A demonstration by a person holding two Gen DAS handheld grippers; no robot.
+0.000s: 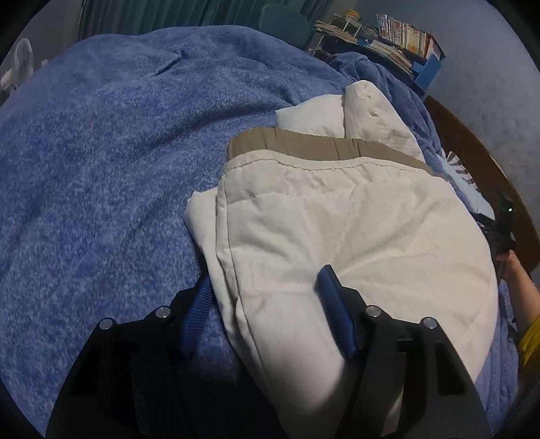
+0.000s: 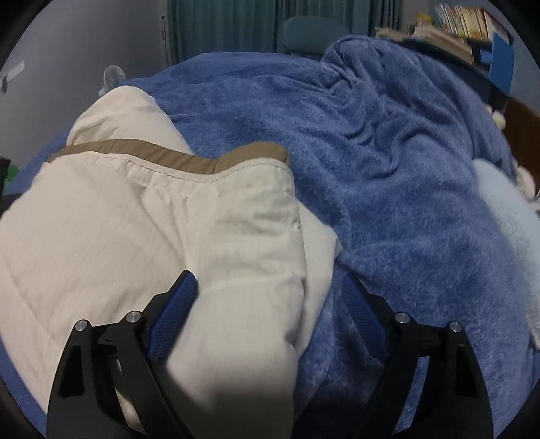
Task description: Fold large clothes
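Observation:
A cream quilted garment (image 1: pixel 337 229) with a tan band (image 1: pixel 303 145) lies folded on a blue fleece blanket (image 1: pixel 101 152). My left gripper (image 1: pixel 266 280) is open, its jaws straddling the garment's left near edge; one blue finger (image 1: pixel 334 304) rests on top of the fabric, the other lies beside it on the blanket. In the right wrist view my right gripper (image 2: pixel 270 290) is open astride the garment's (image 2: pixel 168 219) right near edge, its left finger (image 2: pixel 175 304) on the fabric, the right one on the blanket (image 2: pixel 388 169).
A shelf of books (image 1: pixel 405 37) and a teal chair (image 1: pixel 283 20) stand beyond the bed. A wooden bed frame (image 1: pixel 472 152) curves along the right. A pale blue pillow (image 2: pixel 506 209) lies at the right. The person's right hand (image 1: pixel 513 270) shows at the edge.

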